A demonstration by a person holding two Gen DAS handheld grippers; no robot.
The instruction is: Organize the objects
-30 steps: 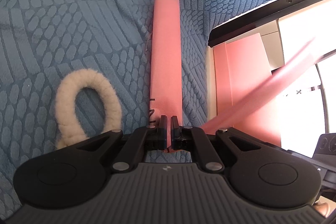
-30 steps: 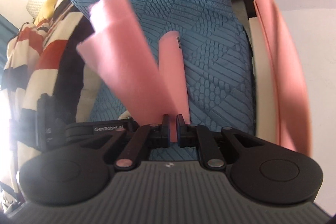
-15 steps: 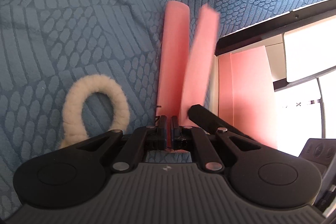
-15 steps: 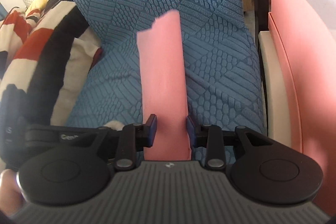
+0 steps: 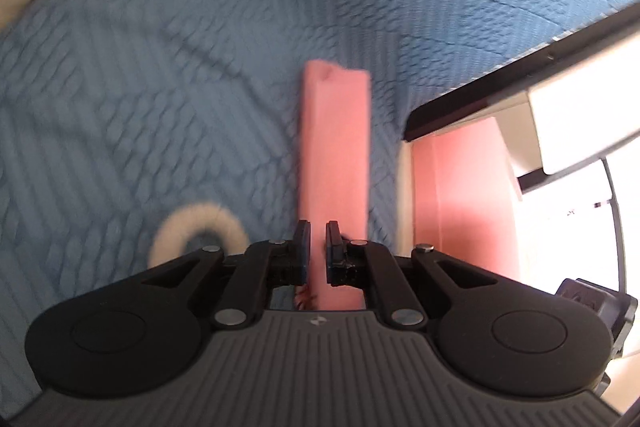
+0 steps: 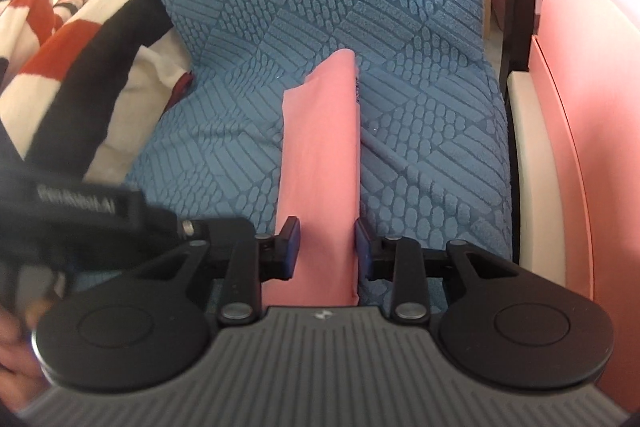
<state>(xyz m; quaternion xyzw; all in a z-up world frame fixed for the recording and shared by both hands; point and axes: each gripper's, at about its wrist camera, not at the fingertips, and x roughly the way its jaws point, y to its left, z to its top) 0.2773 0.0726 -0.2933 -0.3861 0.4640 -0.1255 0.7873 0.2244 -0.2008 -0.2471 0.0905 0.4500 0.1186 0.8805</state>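
Observation:
A folded pink cloth strip (image 5: 334, 147) lies lengthwise on the blue textured cover (image 5: 160, 87). My left gripper (image 5: 317, 247) is at its near end, the jaws slightly apart with the cloth between them; the view is blurred. In the right wrist view the same pink cloth (image 6: 320, 163) runs between the fingers of my right gripper (image 6: 326, 247), which is open and not pinching it. The left gripper's black body (image 6: 92, 211) shows at the left edge there.
A fluffy white ring (image 5: 200, 235) lies left of the cloth. A pink box (image 6: 580, 147) and a dark frame edge (image 5: 500, 87) stand along the right side. A striped red, black and white blanket (image 6: 68, 39) lies at the left.
My right gripper laid its end of the pink cloth over the other half and opened. The left gripper's jaws have parted slightly and the view has shifted.

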